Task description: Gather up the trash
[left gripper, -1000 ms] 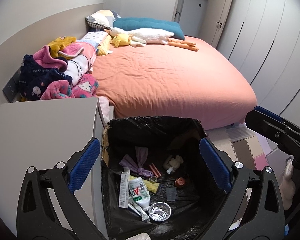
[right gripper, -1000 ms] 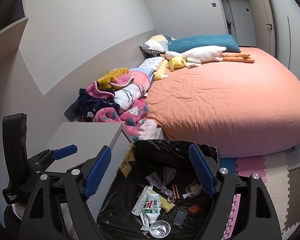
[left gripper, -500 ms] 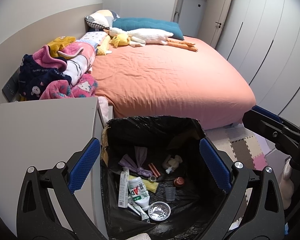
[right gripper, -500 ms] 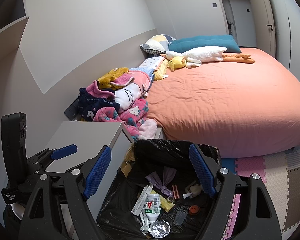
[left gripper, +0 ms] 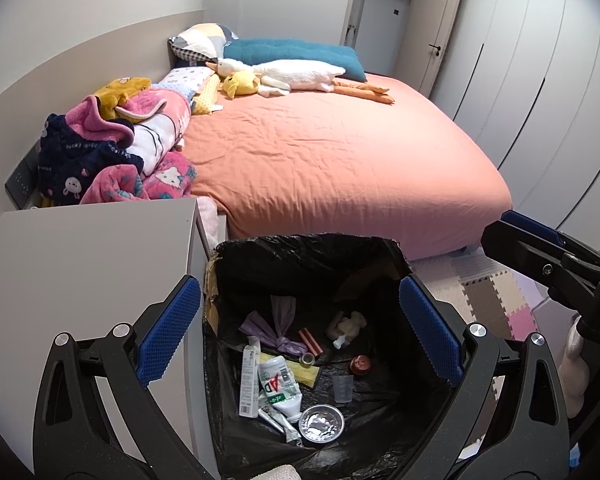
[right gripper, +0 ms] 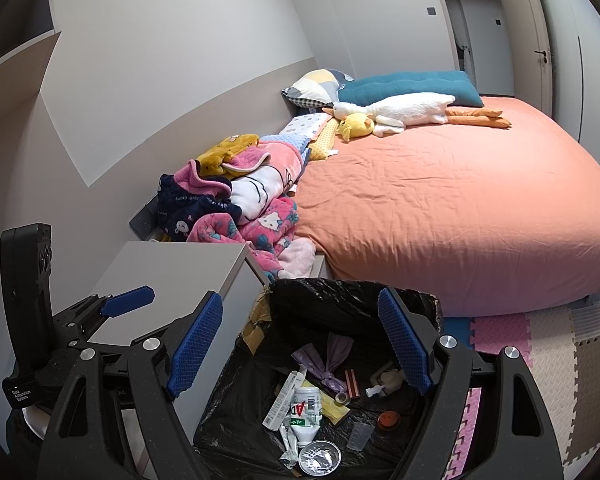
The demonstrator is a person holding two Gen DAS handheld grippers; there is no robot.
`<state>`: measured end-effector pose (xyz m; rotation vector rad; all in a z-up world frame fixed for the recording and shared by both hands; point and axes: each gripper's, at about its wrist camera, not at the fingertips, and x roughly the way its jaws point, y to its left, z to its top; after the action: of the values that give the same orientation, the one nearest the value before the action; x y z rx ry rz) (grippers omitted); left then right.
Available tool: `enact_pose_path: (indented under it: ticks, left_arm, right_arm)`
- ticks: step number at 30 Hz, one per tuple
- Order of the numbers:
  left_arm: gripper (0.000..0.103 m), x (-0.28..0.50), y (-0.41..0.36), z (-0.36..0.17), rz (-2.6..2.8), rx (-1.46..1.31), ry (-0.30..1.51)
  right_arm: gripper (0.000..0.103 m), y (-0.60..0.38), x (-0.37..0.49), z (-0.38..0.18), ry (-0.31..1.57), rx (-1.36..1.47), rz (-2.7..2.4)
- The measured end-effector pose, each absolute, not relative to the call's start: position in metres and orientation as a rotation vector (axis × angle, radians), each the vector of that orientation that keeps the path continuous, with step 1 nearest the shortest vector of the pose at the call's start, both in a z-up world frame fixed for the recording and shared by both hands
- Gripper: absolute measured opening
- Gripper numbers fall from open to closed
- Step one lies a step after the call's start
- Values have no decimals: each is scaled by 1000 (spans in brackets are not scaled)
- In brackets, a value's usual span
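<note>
While both jaws are gaping wide, the left gripper [left gripper: 296, 332] and right gripper [right gripper: 300, 344] are hovering with the bag-lined trash bin [left gripper: 300, 252] between their fingers, nightstand [left gripper: 84, 256] lying left, bed [left gripper: 340, 160] sitting ahead.

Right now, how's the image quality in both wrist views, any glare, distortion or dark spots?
Left wrist view: strong fisheye bending of the wardrobe doors, black corners, sharp focus, glare on the foil cup in the trash bin. Right wrist view: same curvature on the wall, even room light, bin interior dark but its contents readable.
</note>
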<state>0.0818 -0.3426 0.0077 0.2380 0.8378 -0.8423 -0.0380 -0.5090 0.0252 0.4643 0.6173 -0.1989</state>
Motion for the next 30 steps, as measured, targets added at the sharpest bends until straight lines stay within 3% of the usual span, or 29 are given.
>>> enact_pose_path:
  ticks: [30]
  left_arm:
    - [96,83,-342,8,-853,244,826]
  right_arm:
    - [81,-502,-34,25,621,456,-196]
